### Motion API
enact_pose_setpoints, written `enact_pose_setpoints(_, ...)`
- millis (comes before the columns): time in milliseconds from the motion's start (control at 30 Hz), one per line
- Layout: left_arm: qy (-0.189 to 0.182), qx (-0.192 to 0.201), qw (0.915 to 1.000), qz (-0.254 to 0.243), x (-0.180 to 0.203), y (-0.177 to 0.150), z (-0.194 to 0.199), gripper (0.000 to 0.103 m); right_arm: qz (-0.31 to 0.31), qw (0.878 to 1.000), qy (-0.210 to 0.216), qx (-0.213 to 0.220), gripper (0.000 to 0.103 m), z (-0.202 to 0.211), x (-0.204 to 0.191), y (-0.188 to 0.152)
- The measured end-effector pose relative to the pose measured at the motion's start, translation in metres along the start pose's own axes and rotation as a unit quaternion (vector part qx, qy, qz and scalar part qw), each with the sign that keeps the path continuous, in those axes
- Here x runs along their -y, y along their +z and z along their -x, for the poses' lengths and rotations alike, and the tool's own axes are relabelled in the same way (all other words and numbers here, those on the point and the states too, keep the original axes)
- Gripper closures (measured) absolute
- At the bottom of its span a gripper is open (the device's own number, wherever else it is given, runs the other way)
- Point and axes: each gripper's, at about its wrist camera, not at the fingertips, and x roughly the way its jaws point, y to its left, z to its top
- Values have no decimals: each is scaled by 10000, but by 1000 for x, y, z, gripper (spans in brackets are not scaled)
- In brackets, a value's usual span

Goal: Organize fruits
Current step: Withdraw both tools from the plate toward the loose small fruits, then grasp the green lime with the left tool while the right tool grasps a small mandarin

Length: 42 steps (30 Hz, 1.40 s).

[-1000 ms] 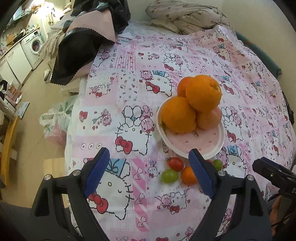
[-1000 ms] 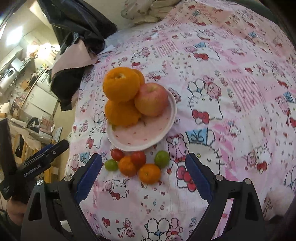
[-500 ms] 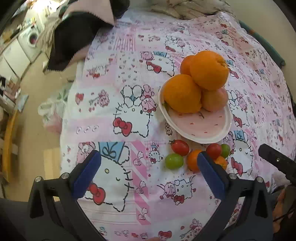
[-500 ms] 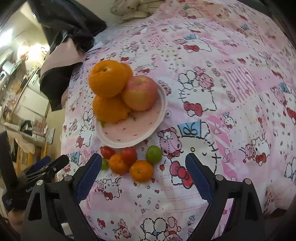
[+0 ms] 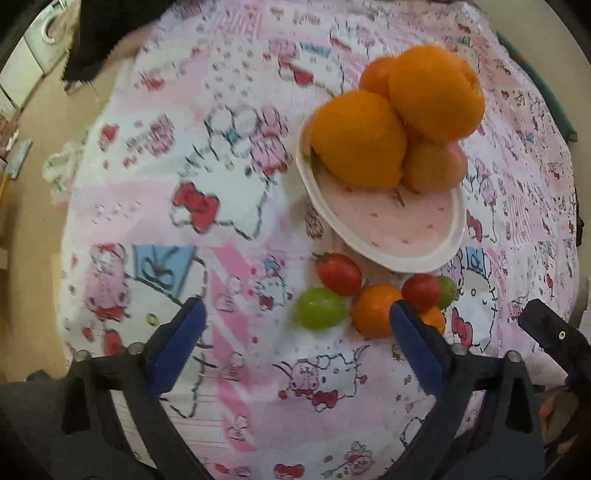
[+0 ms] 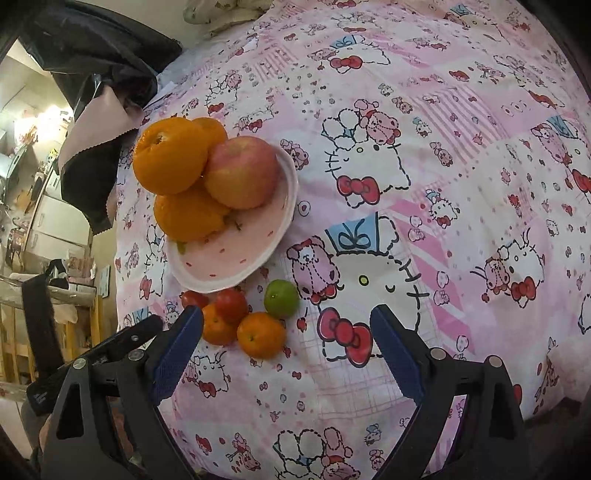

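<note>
no legible text anywhere, pink cartoon-cat bedsheet (image 6: 461,155) printed with figures and bows only (no words), faint pale lettering on the black left gripper (image 6: 40,397) body in the right wrist view, too small and blurred to read

Pink-and-white cartoon-cat printed cover (image 6: 461,155) spread over the bed. At its far left edge, dark clothing with a pale pink lining (image 6: 92,122); beyond it, a rumpled patterned cloth (image 6: 229,11). Beige floor (image 5: 33,155) at left, with a white washing machine (image 5: 40,33) and a brightly lit, cluttered area with white cabinets (image 6: 55,221)
</note>
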Motion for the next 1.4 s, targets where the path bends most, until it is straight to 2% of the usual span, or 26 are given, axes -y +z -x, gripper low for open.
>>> enact_pose_setpoints(67, -43, -159, 9998, 101, 1, 0, -9, 34, 8, 10000, 14, -40, 9, -2, 0, 0)
enact_pose_setpoints(133, 15, -255, 9996, 73, 4, 0, -15, 47, 14, 10000, 38, -73, 9, -4, -1, 1)
enact_pose_setpoints(233, 178, -355, 9990, -222, 12, -1, -23, 59, 47, 9999, 79, -102, 9, -5, -4, 2)
enact_pose_setpoints(500, 109, -494, 9977, -443, 26, 0, -39, 59, 165, 9996, 107, -184, 9, -10, -11, 3)
enact_pose_setpoints(733, -14, -565, 9977, -372, 26, 0, -40, 61, 105, 9997, 94, -219, 9, -11, -8, 3)
enact_pose_setpoints(800, -125, -590, 9976, -349, 26, -1, -40, 67, 113, 9996, 96, -225, 9, -12, -9, 3)
enact_pose_setpoints(833, -244, -656, 9971, -301, 23, -2, -39, 75, 127, 9996, 91, -232, 9, -12, -9, 3)
enact_pose_setpoints(1000, -447, -689, 9964, -209, 16, -2, -34, 76, 197, 9995, 55, -227, 9, -14, -12, 5)
enact_pose_setpoints(1233, -481, -549, 9973, -59, 5, -3, -11, 76, 225, 9989, 193, -363, 9, -20, -15, 4)
enact_pose_setpoints(1300, -376, -437, 9983, -46, 2, -6, -1, 76, 155, 9977, 293, -585, 13, -29, -12, 1)
enact_pose_setpoints(1333, -358, -400, 9985, -61, 3, -7, 1, 76, 122, 9972, 280, -682, 22, -33, -11, 0)
enact_pose_setpoints(1400, -362, -333, 9988, -67, 2, -8, 6, 76, 120, 9965, 158, -811, 32, -41, -10, -3)
